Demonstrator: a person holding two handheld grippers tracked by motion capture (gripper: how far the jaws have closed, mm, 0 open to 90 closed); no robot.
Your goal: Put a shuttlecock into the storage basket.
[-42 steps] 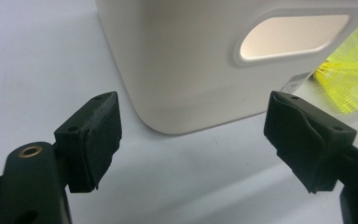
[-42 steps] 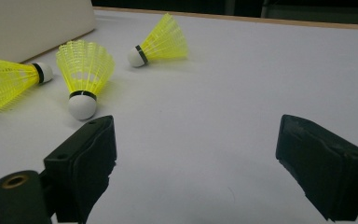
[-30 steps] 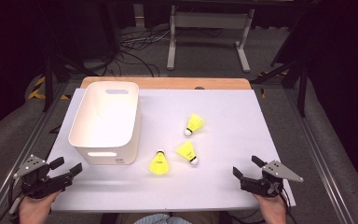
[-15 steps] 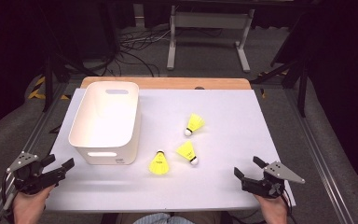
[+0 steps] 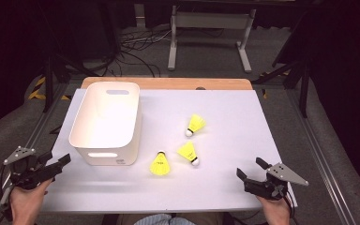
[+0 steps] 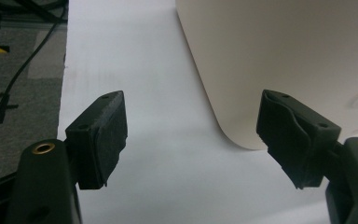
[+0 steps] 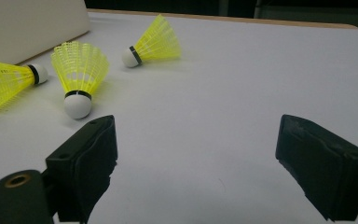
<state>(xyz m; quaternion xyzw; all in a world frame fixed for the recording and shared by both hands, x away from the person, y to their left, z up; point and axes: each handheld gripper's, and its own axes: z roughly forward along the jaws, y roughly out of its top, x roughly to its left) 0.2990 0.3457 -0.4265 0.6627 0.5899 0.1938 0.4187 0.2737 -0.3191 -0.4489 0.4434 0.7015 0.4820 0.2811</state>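
Note:
Three yellow shuttlecocks lie on the white table [image 5: 225, 103]: one farther back [image 5: 196, 124], one in the middle [image 5: 188, 152], and one nearest the bin [image 5: 159, 164]. A white plastic bin [image 5: 122, 154] stands at the left. My left gripper [image 5: 56, 157] hovers at the table's front-left corner, open. Its jaws have just been closing a little, with nothing between them. In the left gripper view [image 6: 192, 107] the bin's corner [image 6: 284, 56] lies just ahead. My right gripper [image 5: 251, 167] is open at the front right. It [image 7: 196, 128] faces the shuttlecocks [image 7: 79, 70] [image 7: 156, 44] [image 7: 2, 77].
A wooden strip [image 5: 168, 83] edges the table's far side. Beyond it are a metal stand [image 5: 208, 28] and cables on the grey floor [image 5: 136, 47]. Rails run along both sides of the table. Bare white surface lies between the shuttlecocks and the right gripper.
My left gripper has shifted left, out toward the table's left edge. The right gripper, the bin and the shuttlecocks have stayed put.

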